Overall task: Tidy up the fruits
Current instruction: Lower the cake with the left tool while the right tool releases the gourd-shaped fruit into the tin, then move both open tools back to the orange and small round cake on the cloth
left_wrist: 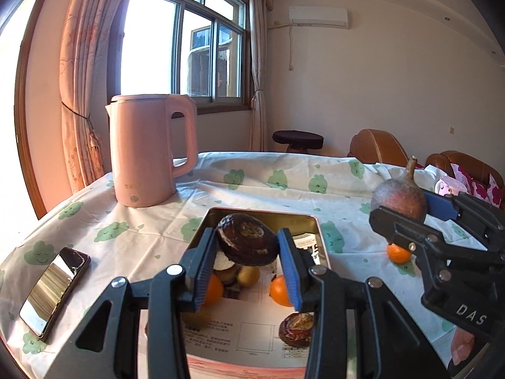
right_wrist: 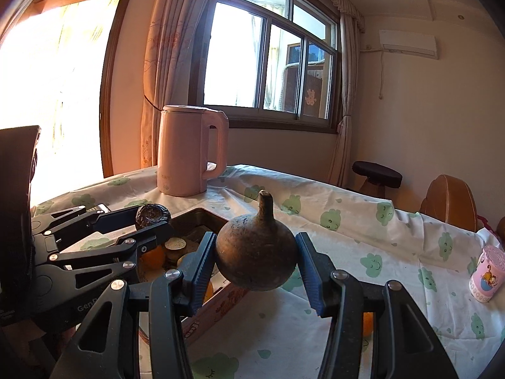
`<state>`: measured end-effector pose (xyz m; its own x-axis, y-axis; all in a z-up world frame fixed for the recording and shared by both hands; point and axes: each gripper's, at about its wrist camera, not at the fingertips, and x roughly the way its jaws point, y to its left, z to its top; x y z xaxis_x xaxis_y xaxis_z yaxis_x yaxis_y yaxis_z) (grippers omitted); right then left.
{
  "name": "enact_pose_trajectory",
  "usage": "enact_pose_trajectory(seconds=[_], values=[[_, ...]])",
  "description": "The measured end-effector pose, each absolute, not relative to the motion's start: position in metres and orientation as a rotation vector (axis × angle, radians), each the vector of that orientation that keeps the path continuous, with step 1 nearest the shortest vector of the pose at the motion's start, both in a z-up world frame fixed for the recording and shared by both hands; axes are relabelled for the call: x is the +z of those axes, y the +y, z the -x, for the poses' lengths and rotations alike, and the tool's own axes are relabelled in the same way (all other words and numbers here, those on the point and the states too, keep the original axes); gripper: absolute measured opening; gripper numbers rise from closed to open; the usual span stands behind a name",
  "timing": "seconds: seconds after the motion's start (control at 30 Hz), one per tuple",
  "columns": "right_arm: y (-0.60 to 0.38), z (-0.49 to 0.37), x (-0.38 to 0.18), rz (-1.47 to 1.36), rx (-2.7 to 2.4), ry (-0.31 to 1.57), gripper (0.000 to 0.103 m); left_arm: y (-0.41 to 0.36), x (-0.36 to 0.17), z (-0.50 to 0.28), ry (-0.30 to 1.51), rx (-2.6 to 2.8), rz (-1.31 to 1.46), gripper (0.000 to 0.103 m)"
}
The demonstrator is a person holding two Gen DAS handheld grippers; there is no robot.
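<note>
My left gripper [left_wrist: 247, 254] is shut on a dark, wrinkled round fruit [left_wrist: 247, 240], held above the open metal tin [left_wrist: 263, 213]. Inside the tin lie oranges [left_wrist: 279, 290], a yellowish fruit [left_wrist: 249, 274] and another dark fruit [left_wrist: 295, 328]. My right gripper [right_wrist: 255, 260] is shut on a brown pear-shaped fruit with a stem [right_wrist: 257, 252], held over the cloth just right of the tin [right_wrist: 205, 213]. In the left wrist view that right gripper [left_wrist: 407, 208] shows at the right with its fruit [left_wrist: 399, 199]. In the right wrist view the left gripper [right_wrist: 154, 218] carries its dark fruit [right_wrist: 153, 216].
A pink kettle [left_wrist: 148, 151] stands at the back left of the table with the cloud-print cloth [left_wrist: 284, 177]. A phone [left_wrist: 55, 290] lies at the front left. One orange [left_wrist: 398, 252] sits on the cloth right of the tin. A small pink cup [right_wrist: 486, 274] stands at the right.
</note>
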<state>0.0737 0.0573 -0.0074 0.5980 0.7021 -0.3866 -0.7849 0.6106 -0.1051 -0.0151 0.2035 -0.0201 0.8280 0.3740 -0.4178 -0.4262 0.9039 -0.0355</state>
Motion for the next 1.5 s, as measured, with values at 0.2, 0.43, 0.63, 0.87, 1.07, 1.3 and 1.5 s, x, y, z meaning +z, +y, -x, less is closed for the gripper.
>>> enact_pose_trajectory(seconds=[0.2,0.43,0.63,0.87,1.07,1.3,1.5], values=[[0.078,-0.069,-0.016,0.294,0.918,0.351,0.053,0.223,-0.028,0.019,0.458,0.457,0.155,0.041],[0.104,-0.070,-0.031,0.332,0.950,0.411,0.053,0.228,-0.038,0.012,0.510,0.456,0.145,0.041],[0.120,-0.083,-0.042,0.353,0.948,0.462,0.053,0.233,-0.041,0.010,0.537,0.457,0.157,0.041],[0.132,-0.091,-0.053,0.383,0.955,0.522,0.053,0.238,-0.044,0.006,0.570,0.459,0.169,0.041],[0.135,-0.097,-0.060,0.384,0.969,0.573,0.053,0.239,-0.045,0.004,0.579,0.464,0.169,0.042],[0.128,-0.096,-0.053,0.360,0.956,0.542,0.058,0.235,-0.043,0.005,0.564,0.470,0.151,0.049],[0.112,-0.096,-0.046,0.330,0.939,0.522,0.067,0.231,-0.036,0.011,0.528,0.465,0.154,0.069]])
